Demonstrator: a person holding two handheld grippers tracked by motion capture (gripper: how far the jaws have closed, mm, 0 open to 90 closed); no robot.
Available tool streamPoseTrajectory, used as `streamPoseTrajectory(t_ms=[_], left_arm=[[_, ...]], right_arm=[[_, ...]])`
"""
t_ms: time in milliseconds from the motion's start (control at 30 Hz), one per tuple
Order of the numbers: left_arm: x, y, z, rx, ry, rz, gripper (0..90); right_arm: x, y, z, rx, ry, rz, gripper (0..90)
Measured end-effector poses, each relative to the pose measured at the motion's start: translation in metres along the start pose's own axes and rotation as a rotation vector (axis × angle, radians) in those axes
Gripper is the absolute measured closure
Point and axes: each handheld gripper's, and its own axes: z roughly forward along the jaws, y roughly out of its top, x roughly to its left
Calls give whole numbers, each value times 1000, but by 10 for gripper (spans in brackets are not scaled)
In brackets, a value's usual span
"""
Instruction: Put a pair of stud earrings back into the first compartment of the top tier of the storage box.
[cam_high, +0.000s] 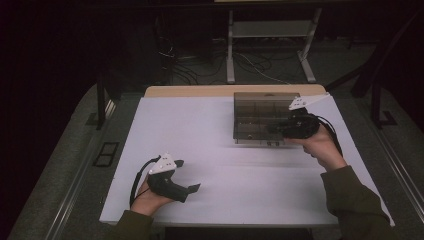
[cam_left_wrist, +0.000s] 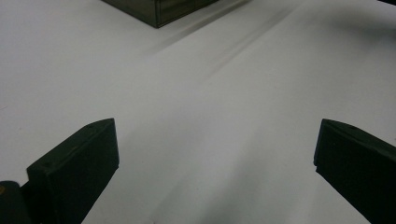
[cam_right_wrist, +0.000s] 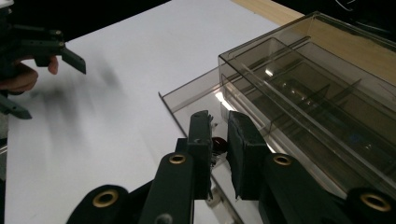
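Note:
A smoky clear plastic organizer box (cam_high: 260, 107) with several compartments stands at the back right of the white table (cam_high: 225, 165). My right gripper (cam_high: 274, 129) reaches over the box's front edge. In the right gripper view its jaws (cam_right_wrist: 219, 128) stand almost together, with a small dark red piece (cam_right_wrist: 218, 143) between them, beside the box (cam_right_wrist: 317, 93). A flat clear panel (cam_right_wrist: 187, 105) juts out from the box toward the table. My left gripper (cam_high: 188, 175) rests at the front left, open and holding nothing (cam_left_wrist: 215, 158). It also appears far off (cam_right_wrist: 51, 88).
A wooden strip (cam_high: 200, 91) runs along the table's far edge. Beyond it, on the floor, are a metal stand (cam_high: 270, 45) and cables. A corner of the box (cam_left_wrist: 154, 9) shows at the top of the left gripper view.

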Motion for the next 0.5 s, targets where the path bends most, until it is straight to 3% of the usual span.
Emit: streamPoseTrajectory(t_ms=[400, 500], left_arm=[[0, 1, 0, -3, -5, 0, 0], [0, 0, 1, 0, -9, 3, 0]], right_arm=[[4, 10, 37, 48, -24, -20, 782], [4, 9, 43, 44, -30, -12, 711]])
